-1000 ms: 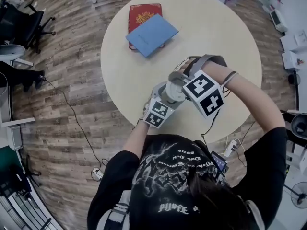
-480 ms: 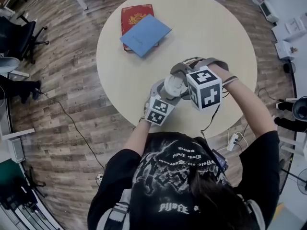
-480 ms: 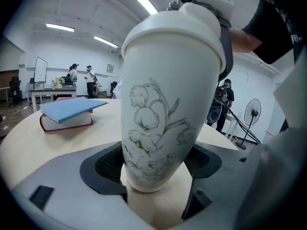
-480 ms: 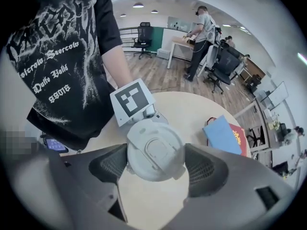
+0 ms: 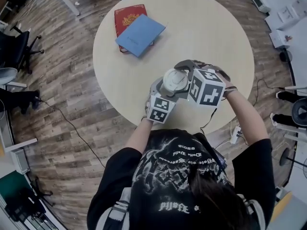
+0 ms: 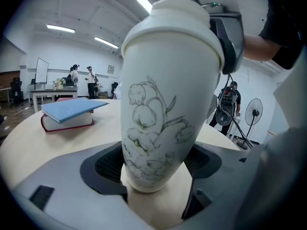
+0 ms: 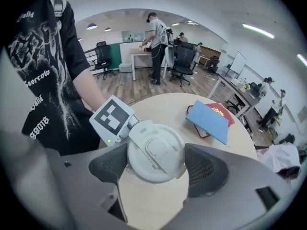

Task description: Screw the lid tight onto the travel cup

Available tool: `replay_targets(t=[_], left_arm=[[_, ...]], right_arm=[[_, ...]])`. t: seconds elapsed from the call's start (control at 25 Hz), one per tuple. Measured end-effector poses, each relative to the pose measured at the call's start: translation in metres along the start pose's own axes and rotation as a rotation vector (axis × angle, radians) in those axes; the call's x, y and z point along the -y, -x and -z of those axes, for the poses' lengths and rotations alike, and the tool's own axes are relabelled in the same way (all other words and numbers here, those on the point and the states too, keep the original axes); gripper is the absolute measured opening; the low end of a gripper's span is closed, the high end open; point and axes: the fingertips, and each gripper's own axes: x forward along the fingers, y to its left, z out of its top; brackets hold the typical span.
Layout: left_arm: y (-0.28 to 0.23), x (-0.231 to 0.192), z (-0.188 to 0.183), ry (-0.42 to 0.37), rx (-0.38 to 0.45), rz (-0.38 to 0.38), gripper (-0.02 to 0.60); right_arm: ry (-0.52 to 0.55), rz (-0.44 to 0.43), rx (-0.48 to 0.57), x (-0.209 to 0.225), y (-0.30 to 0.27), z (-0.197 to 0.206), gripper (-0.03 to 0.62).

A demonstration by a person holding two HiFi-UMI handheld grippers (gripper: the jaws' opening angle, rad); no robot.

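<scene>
A white travel cup (image 6: 163, 114) with a flower drawing stands upright on the round table (image 5: 211, 28). My left gripper (image 6: 154, 166) is shut on the cup's lower body, a dark pad pressing each side. In the head view the cup (image 5: 175, 82) sits between both grippers near the table's front edge, with the left gripper (image 5: 165, 94) below it. The white lid (image 7: 156, 152) sits on top of the cup. My right gripper (image 7: 156, 163) reaches over from above, and its pads press the lid's rim on two sides. The right gripper (image 5: 186, 73) comes in from the right.
A blue book (image 5: 140, 34) lies on a red book (image 5: 125, 14) at the table's far left. Cables and a power strip (image 5: 234, 135) lie on the wood floor. People, desks and office chairs stand in the room beyond the table.
My right gripper has turned around the lid, its marker cube swinging to show a different face. The cup and the left gripper stay in place.
</scene>
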Motion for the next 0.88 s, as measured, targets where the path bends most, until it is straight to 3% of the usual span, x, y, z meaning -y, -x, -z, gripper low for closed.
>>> replay_targets(t=[0.28,0.88], left_arm=[[0.0008,0.0008,0.0000,-0.009,0.018,-0.008,0.396],[0.0025,0.0014,-0.0010,-0.024,0.018,-0.042,0.394]], right_arm=[[-0.197,0.123,0.068,0.0014,0.0030,-0.0017,0.380],[-0.427,0.256,0.157,0.0028,0.0055,0.0001,0.380]])
